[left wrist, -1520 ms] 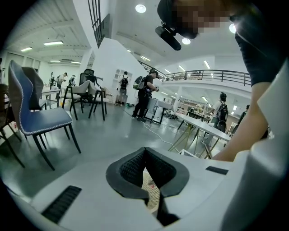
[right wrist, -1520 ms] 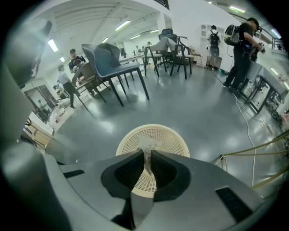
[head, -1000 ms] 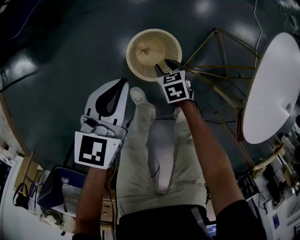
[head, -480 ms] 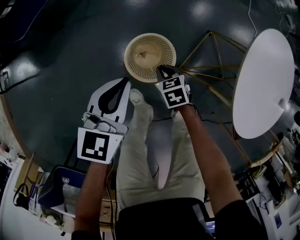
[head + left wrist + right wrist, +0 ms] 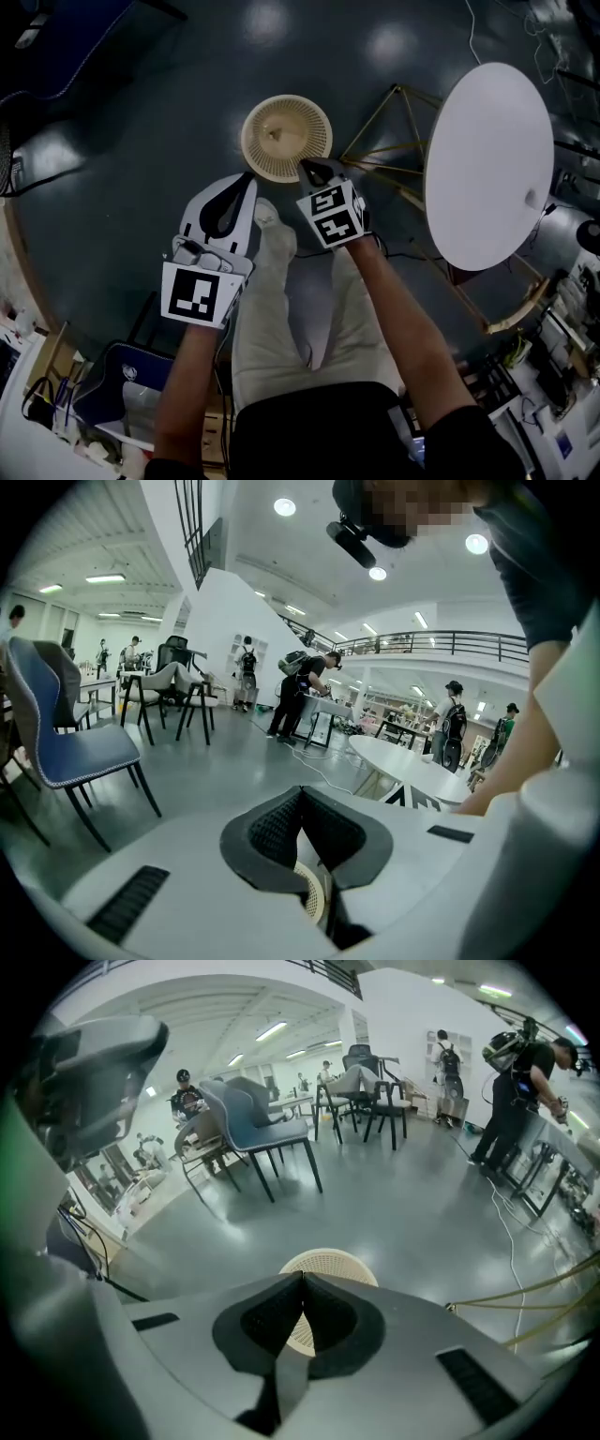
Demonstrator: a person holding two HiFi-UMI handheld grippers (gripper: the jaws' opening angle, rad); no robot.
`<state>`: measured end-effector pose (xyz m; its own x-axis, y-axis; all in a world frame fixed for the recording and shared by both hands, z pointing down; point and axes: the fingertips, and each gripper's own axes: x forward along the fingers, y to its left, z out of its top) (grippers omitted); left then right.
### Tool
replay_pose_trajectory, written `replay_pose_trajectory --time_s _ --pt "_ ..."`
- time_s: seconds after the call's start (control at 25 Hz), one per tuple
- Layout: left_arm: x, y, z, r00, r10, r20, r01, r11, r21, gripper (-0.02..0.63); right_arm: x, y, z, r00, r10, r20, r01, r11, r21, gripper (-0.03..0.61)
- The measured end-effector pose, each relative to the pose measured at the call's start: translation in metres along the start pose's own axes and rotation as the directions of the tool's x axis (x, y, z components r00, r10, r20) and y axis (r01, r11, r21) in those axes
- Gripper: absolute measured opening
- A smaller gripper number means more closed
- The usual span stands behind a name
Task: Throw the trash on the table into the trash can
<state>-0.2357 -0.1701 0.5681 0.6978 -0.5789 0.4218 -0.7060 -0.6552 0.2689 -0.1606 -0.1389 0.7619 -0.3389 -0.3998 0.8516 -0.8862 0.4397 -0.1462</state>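
The trash can, a cream lattice basket, stands on the dark floor with a pale lump inside it. My right gripper hangs over the can's near rim; its jaws have just been closing and are now shut with nothing between them. My left gripper is shut and empty, just left of the can's near side. In the right gripper view the closed tips cover part of the can. Behind the closed left gripper a sliver of the can shows. The white round table is at the right.
The table's brass legs spread beside the can. The person's legs and a shoe are below the grippers. A blue chair is at lower left. Chairs, a floor cable and people fill the hall.
The right gripper's jaws went from open over the can to shut. Both grippers have risen away from the can, which now looks smaller, and more of the table shows.
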Motion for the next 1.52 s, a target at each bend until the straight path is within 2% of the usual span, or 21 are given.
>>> replay_pose_trajectory --time_s 0.12,0.52,0.76,0.96,1.12,1.24,1.4,1.52 --pt "-0.008 -0.012 0.014 1.000 0.001 0.012 -0.001 1.000 0.002 0.015 -0.024 0.006 0.010 1.000 -0.008 0.023 0.009 0.999 -0.047 0.018" --pt "-0.034 -0.056 0.061 0.999 0.009 0.048 -0.011 0.999 0.035 0.015 -0.112 0.005 0.052 0.990 -0.019 0.140 0.027 0.998 -0.057 0.018" --pt "-0.056 -0.071 0.080 0.999 0.050 0.016 -0.051 0.998 0.032 0.015 -0.184 0.004 0.087 0.972 -0.028 0.233 0.051 0.994 -0.094 0.018" --pt "-0.060 -0.099 0.118 0.999 0.026 0.042 -0.028 0.998 0.061 0.015 -0.248 0.005 0.110 0.953 -0.006 0.304 0.022 0.999 -0.048 0.018" --pt "-0.062 -0.125 0.147 0.998 -0.006 0.061 -0.001 0.993 0.116 0.015 -0.301 -0.002 0.123 0.929 -0.012 0.370 -0.003 0.999 0.040 0.018" --pt "-0.063 -0.149 0.172 0.996 -0.040 0.078 0.028 0.989 0.146 0.015 -0.341 -0.010 0.135 0.907 -0.024 0.421 -0.006 0.998 0.070 0.018" --pt "-0.066 -0.182 0.194 0.996 -0.055 0.064 0.041 0.977 0.208 0.015 -0.388 -0.022 0.139 0.884 -0.052 0.465 0.018 0.997 0.078 0.018" --pt "-0.067 -0.206 0.213 0.989 -0.101 0.104 0.076 0.972 0.223 0.015 -0.417 -0.031 0.142 0.866 -0.079 0.493 0.041 0.995 0.088 0.018"
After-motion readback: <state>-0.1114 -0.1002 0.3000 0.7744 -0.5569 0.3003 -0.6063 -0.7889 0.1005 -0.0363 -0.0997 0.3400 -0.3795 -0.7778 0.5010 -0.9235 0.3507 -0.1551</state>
